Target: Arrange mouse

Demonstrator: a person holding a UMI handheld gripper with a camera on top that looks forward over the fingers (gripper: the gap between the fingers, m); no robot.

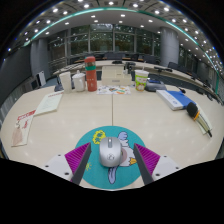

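Gripper is standing open around the mouse; mouse is resting centred on the near teal mousepad, seemingly placed.

your gripper sits so that the lower end of the mouse and the near part of the round teal mat drop out of sight below the fingers. the outer sides of both fingers are cut off, and you cannot tell whether the pads touch the mouse's sides or stand just apart from it. the drawing on the mat is partly covered by the mouse. beyond, the labels on the red-capped bottle and the cup are too small to read. the print on the papers and the blue book is illegible. the things at the table's far ends blur together.
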